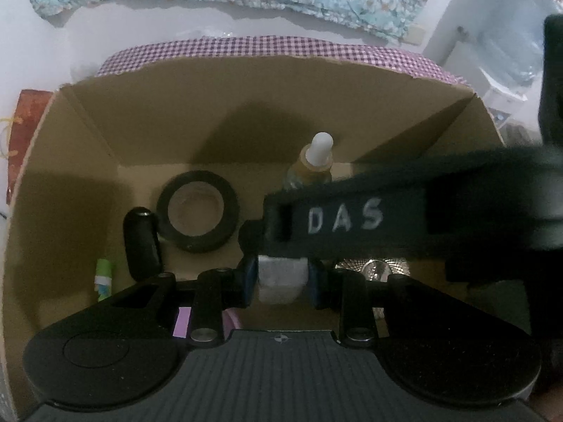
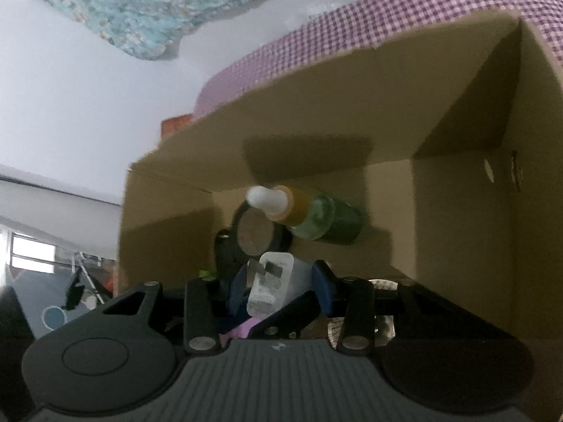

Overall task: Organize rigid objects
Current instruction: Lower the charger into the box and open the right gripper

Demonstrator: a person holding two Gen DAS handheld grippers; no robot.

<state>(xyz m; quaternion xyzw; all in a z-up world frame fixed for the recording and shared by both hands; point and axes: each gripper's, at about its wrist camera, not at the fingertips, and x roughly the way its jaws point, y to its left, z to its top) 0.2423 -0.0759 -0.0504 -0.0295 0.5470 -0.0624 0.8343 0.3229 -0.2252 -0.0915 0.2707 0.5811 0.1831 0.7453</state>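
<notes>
Left wrist view: both grippers clamp one white charger plug (image 1: 280, 279) above the open cardboard box (image 1: 84, 161). The left gripper (image 1: 281, 279) pinches its flat sides between blue pads (image 1: 248, 279). The right gripper (image 2: 278, 286) grips it with two metal prongs facing up. On the box floor lie a black tape roll (image 1: 198, 211) and a green dropper bottle (image 2: 316, 219).

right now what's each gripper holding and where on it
Both grip the same white plug adapter: left gripper and right gripper each clamp its flat sides, above the cardboard box.
</notes>
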